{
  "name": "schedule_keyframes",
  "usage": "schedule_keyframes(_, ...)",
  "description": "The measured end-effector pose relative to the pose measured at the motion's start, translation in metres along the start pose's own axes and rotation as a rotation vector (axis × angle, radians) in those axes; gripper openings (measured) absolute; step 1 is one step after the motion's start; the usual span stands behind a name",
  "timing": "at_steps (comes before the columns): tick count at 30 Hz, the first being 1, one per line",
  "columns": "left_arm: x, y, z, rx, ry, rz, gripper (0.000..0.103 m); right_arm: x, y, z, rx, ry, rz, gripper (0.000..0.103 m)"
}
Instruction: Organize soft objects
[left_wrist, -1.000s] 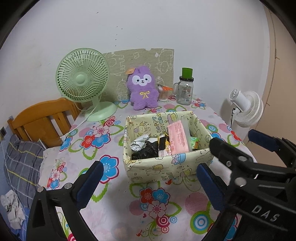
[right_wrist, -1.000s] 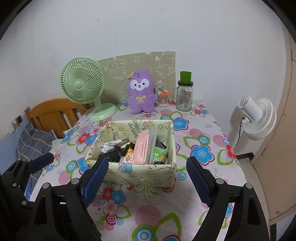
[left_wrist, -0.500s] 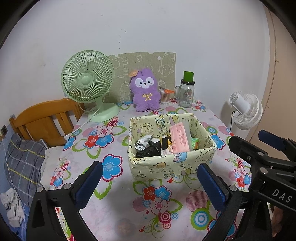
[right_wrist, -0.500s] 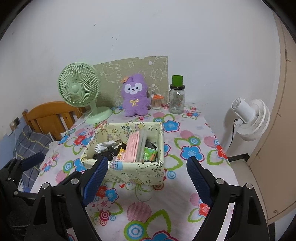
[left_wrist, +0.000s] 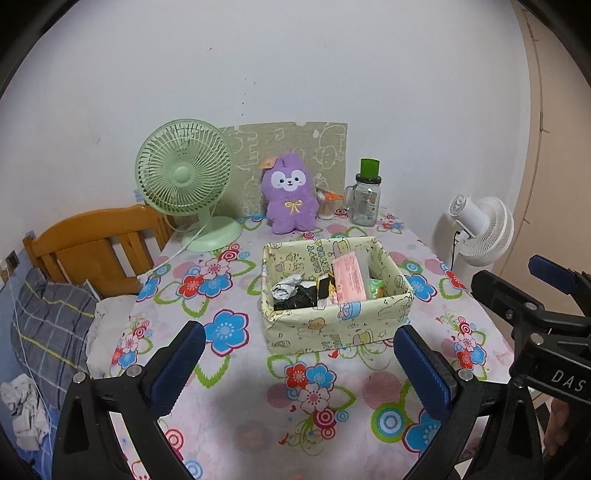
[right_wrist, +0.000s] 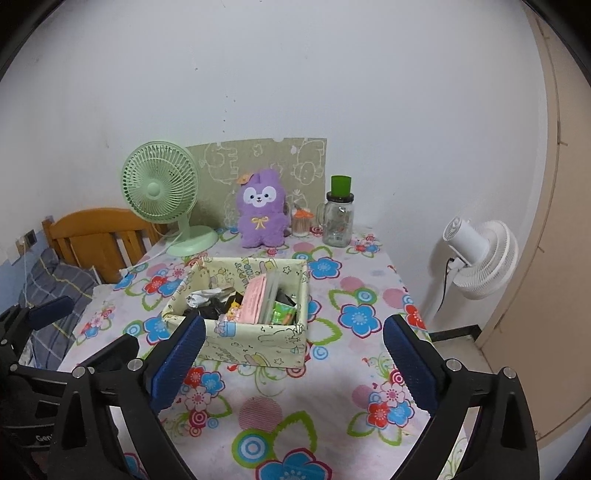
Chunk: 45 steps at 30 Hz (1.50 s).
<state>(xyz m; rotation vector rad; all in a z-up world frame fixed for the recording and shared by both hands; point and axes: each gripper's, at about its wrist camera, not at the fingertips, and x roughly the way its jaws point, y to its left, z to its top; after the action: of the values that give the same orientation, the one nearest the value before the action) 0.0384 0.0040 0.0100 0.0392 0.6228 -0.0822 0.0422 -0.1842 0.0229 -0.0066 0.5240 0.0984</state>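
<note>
Floral table: green fan, jar flanking purple plush.

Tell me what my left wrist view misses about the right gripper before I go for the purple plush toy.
Observer: The right gripper is wide open, with nothing held between its fingers.
Operator: Report where it points.
Observer: Its camera looks straight at the box; the box's near wall shows between the two fingers.
Operator: Check the box's right side.
Observer: A green packet lies in the near right corner, to the right of a clear sleeve that stands against the pink pack.
</note>
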Motion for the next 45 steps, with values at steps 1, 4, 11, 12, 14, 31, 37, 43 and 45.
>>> schedule_keyframes(1,-0.001,0.001,-0.001,-0.003,0.001,0.002,0.103,-0.001,-0.001,0.000,0.001,0.000,0.002,0.098)
schedule_keyframes(4,-0.004,0.004,-0.004,-0.016,0.002,0.014,0.103,-0.002,-0.004,-0.003,0.007,0.005,0.004,0.099)
schedule_keyframes(11,-0.012,0.009,-0.004,-0.047,-0.010,0.031,0.103,-0.004,-0.007,-0.009,0.018,0.022,0.024,0.099)
schedule_keyframes(12,-0.013,0.008,-0.004,-0.049,-0.012,0.031,0.103,-0.004,-0.007,-0.010,0.020,0.024,0.026,0.099)
schedule_keyframes(14,-0.015,0.007,-0.004,-0.056,-0.017,0.028,0.103,-0.005,-0.008,-0.010,0.021,0.024,0.034,0.099)
schedule_keyframes(31,-0.029,-0.006,-0.004,-0.049,-0.060,0.035,0.103,-0.021,-0.012,-0.011,0.014,-0.020,0.040,0.099)
schedule_keyframes(37,-0.029,-0.006,-0.006,-0.044,-0.067,0.037,0.103,-0.023,-0.011,-0.011,0.017,-0.026,0.040,0.099)
schedule_keyframes(43,-0.029,-0.008,-0.007,-0.027,-0.070,0.019,0.103,-0.023,-0.011,-0.012,0.030,-0.017,0.025,0.099)
schedule_keyframes(45,-0.030,-0.008,-0.007,-0.028,-0.069,0.017,0.103,-0.023,-0.011,-0.011,0.033,-0.015,0.019,0.099)
